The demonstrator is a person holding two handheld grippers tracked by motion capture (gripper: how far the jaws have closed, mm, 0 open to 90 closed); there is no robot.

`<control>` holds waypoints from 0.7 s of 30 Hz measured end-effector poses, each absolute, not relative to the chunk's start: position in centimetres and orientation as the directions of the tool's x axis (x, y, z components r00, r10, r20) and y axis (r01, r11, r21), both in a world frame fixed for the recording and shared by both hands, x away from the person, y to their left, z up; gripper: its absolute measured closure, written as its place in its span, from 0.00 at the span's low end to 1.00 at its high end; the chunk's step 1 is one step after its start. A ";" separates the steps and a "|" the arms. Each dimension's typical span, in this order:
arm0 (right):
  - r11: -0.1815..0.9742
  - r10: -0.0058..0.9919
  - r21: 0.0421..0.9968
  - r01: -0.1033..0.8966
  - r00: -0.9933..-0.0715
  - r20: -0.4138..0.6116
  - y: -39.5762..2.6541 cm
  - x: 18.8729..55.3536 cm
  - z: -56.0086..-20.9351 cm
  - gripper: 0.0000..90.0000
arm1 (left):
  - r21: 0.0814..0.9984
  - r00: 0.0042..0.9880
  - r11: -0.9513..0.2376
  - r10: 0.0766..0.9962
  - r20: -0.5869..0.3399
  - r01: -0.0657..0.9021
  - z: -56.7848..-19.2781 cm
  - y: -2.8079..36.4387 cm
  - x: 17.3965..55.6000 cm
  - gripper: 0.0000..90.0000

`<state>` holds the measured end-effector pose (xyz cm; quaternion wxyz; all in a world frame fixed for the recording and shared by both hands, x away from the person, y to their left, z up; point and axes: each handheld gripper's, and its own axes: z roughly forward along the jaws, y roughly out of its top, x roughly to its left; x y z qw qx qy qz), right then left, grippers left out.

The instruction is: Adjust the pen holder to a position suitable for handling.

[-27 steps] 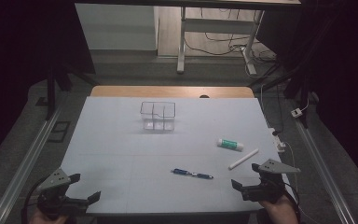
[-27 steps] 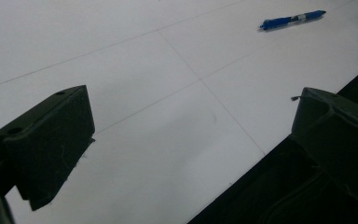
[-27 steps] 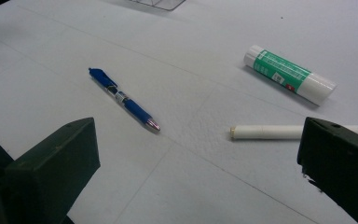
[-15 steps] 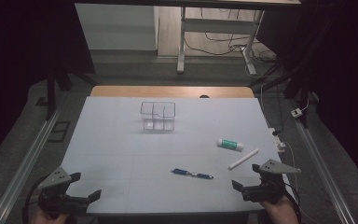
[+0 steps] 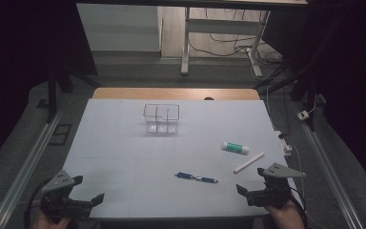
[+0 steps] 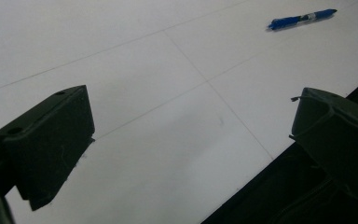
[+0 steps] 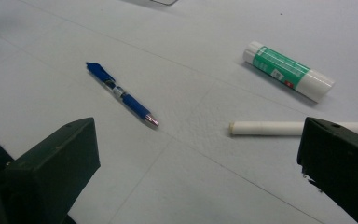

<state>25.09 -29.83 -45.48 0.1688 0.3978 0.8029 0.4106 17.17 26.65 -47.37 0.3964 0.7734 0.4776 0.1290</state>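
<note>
Nothing has shifted in the last second: your right hand-held gripper (image 5: pixel 255 191) and left hand-held gripper (image 5: pixel 83 193) hover with jaws apart and empty at the surface's (image 5: pixel 124 157) near edge; the blue pen (image 5: pixel 196 178) lies untouched, nearest your right

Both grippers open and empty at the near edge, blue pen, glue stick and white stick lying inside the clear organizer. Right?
Not quite. The blue pen, glue stick and white stick lie loose on the table, apart from the clear organizer, as the high view shows. The rest holds: left gripper and right gripper sit at the near edge, jaws open and empty.
</note>
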 end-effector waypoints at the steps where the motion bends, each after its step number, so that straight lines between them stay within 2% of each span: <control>1: 0.349 0.777 0.792 0.500 -0.627 0.053 -29.8 25.1 -45.5 0.00 | 0.738 0.512 -0.230 0.840 -0.178 0.634 -47.4 26.7 17.2 0.00; 21: 0.359 0.786 0.766 0.533 -0.615 0.060 -29.9 25.2 -45.5 0.00 | 0.739 0.553 -0.265 0.816 -0.171 0.619 -47.2 24.8 19.0 0.00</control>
